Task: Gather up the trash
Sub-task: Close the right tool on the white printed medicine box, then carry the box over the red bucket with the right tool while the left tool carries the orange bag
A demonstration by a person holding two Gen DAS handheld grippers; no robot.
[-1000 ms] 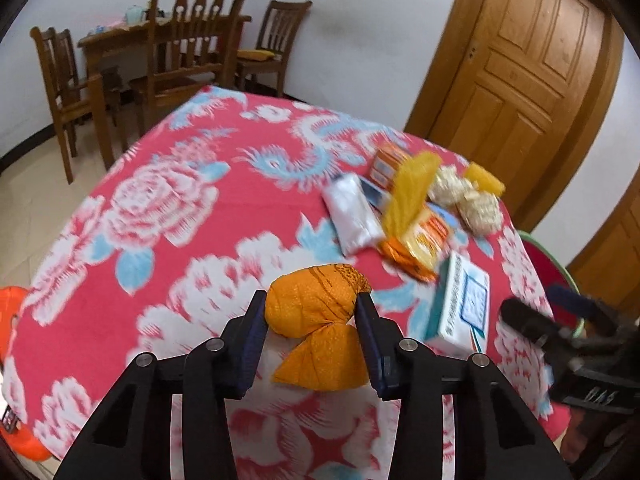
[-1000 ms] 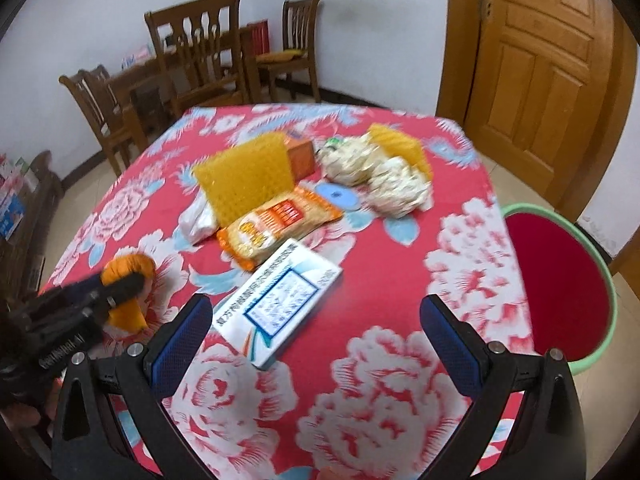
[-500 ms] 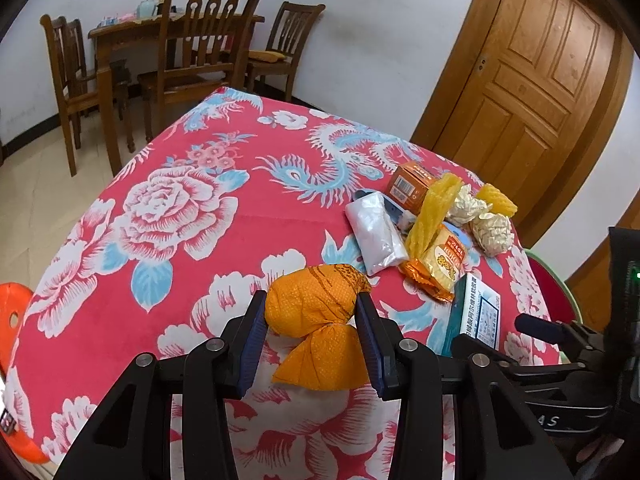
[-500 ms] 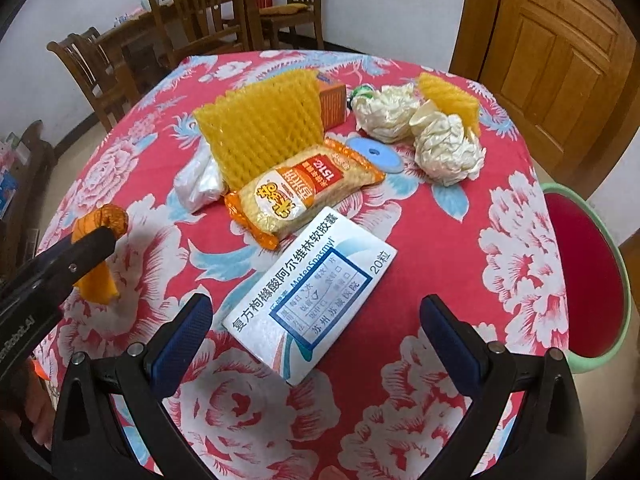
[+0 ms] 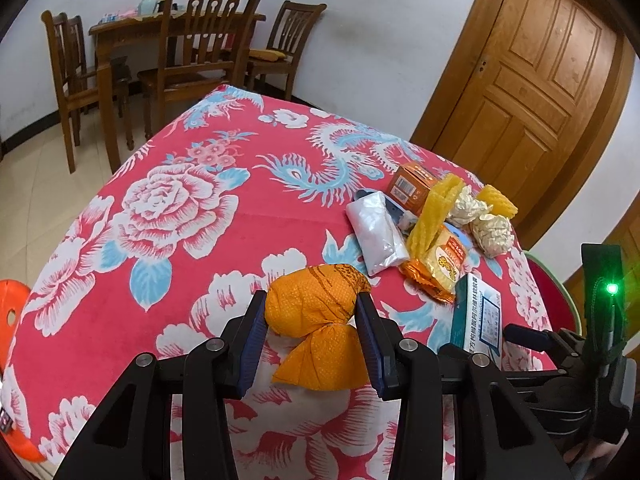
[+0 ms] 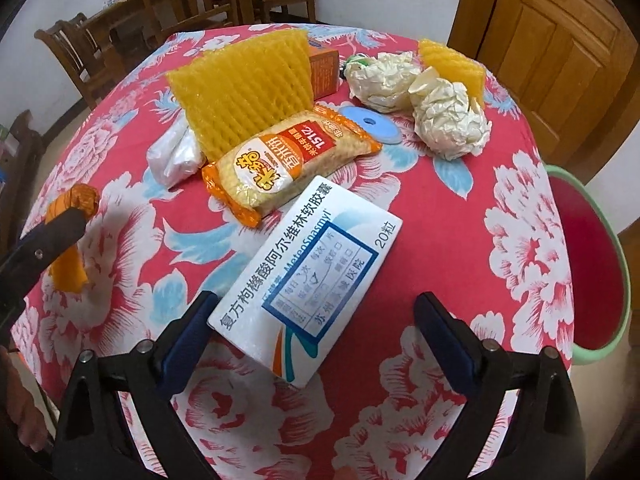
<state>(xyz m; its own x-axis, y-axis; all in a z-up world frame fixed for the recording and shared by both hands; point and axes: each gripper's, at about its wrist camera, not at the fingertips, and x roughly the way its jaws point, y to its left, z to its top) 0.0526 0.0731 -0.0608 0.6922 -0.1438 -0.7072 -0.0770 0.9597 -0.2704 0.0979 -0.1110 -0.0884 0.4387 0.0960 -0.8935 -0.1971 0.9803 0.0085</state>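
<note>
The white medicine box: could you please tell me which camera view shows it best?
The right wrist view: the white medicine box lies face-up between the open right gripper, its printed label readable. The left wrist view shows the box only edge-on, partly hidden behind the grippers.

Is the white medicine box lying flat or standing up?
Lying flat: the medicine box rests label-up on the tablecloth, between the open right gripper's fingers.

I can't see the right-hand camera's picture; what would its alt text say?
An open right gripper straddles a white medicine box lying on a red floral tablecloth. Behind it lie an orange snack packet, yellow foam netting and crumpled paper balls; a red basin sits at right.
</note>
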